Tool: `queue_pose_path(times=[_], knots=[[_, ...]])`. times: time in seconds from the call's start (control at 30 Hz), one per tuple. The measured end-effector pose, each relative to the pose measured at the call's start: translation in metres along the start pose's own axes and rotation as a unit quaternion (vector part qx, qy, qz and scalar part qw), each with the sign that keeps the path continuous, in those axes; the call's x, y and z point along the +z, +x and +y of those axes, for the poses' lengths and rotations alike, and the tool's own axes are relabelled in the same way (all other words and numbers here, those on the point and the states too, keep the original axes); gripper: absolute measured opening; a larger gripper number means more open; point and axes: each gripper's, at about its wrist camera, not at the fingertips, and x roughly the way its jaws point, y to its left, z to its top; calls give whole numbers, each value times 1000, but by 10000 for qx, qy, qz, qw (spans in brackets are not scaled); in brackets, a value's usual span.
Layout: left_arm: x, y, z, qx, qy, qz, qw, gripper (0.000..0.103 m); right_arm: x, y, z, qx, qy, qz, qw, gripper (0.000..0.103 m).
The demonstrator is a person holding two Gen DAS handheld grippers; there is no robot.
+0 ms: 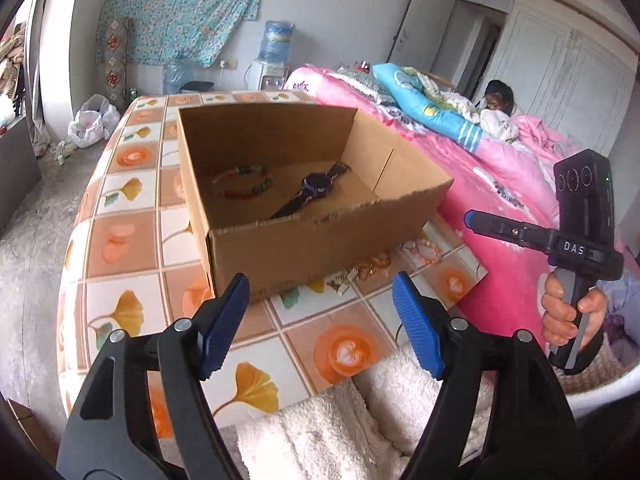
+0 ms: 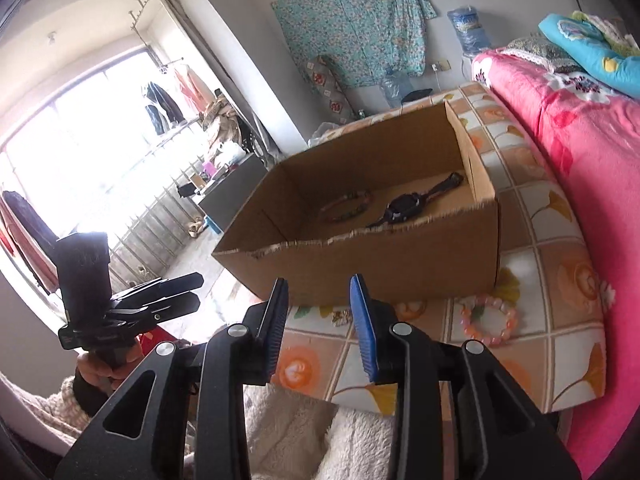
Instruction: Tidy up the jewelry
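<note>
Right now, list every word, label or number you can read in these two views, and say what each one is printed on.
"DAS": white letters on the black body of the right gripper, seen from the left wrist view.
Cardboard box: a faint dark print along the bottom edge of its near wall, too blurred to read.
Water jug: its blue label is too small to read.
Nothing else legible.

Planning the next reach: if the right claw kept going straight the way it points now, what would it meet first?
Probably the near wall of the cardboard box, straight ahead of the open, empty right claw; depth is unclear, so it might touch the tiled tabletop first.
</note>
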Motion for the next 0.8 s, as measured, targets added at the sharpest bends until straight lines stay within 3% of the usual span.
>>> queue_pose_path(times=[0.13,0.2,0.4,0.53,0.8], knots=[[-32,29,0,406,18,325,9986,70,-38,27,1,-736,-108,596,9954,39],[-44,41,1,630,12,435,9971,70,-49,33,2,-909,-160,731,9930,39],[-55,53,-6,1007,316,329,9939,70,-52,22,-1,-1007,-147,493,9936,39],[-54,56,-18,883,408,166,9951,68,-55,30,-5,-971,-131,567,9936,39],[-44,79,-40,579,758,115,9954,43,-47,58,-3,-852,-228,714,9935,28]])
